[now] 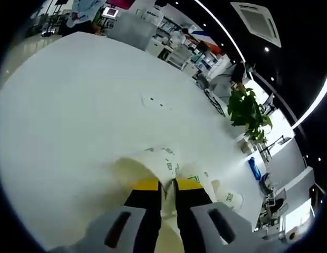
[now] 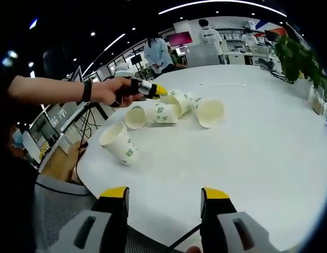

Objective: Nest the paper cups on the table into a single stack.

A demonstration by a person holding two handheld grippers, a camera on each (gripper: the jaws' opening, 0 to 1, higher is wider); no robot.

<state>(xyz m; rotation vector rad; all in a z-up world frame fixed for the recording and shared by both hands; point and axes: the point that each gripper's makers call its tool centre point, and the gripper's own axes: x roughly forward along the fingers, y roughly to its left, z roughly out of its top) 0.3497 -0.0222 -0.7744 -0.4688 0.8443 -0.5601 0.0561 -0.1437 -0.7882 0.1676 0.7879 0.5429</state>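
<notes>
White paper cups [image 2: 162,114] with green print; white table [image 2: 258,137]; claw [image 2: 164,197] tips yellow over black, grey base.

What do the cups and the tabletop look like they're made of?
The cups look like thin paper: matte cream walls, rolled rims, small green printed marks. The tabletop is plain white with a soft sheen, probably laminate or painted board, though the look leaves that open. The left gripper is shut on one cup.

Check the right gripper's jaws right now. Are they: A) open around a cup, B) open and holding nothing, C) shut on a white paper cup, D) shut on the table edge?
B: in the right gripper view the right gripper stands with its yellow-tipped jaws wide apart, nothing between them, back from the white paper cups on the round white table.
</notes>
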